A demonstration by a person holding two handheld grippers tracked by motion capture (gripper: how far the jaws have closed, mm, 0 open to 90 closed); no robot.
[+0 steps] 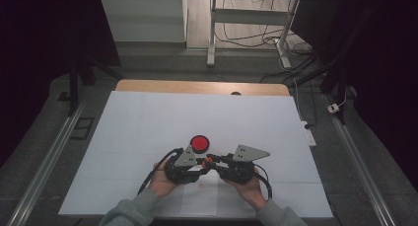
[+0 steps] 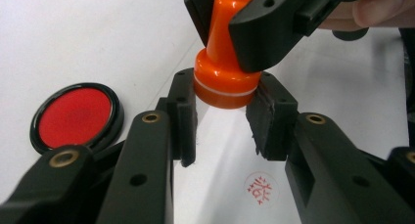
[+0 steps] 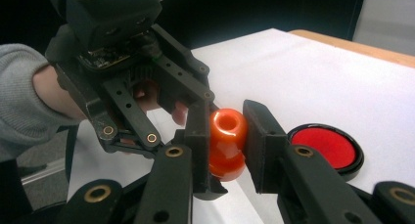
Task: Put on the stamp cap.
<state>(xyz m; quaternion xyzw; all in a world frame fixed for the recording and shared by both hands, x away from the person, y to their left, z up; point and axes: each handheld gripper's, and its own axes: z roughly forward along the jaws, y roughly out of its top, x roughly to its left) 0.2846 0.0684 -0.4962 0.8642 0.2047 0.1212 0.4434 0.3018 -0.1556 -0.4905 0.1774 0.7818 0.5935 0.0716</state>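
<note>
An orange stamp [image 1: 208, 160] [image 2: 226, 84] [image 3: 227, 136] hangs above the white paper sheet [image 1: 148, 127], caught between both grippers. My right gripper [image 1: 214, 162] [image 3: 227, 123] [image 2: 222, 43] is shut on its slim handle. My left gripper [image 1: 198, 165] [image 2: 226, 87] has its pads [image 2: 183, 116] pressed on both sides of the stamp's wide base. A round red ink pad [image 1: 199, 143] [image 2: 76, 117] [image 3: 327, 148] in a black case lies open on the paper, just beyond the grippers. A red stamp print [image 2: 260, 189] [image 1: 201, 185] marks the paper under the stamp.
The paper covers most of a wooden table [image 1: 197, 86], whose far edge shows. Beyond it stand a desk frame [image 1: 212, 38] and loose cables on the floor. Grey sleeves [image 1: 133, 211] enter from the bottom.
</note>
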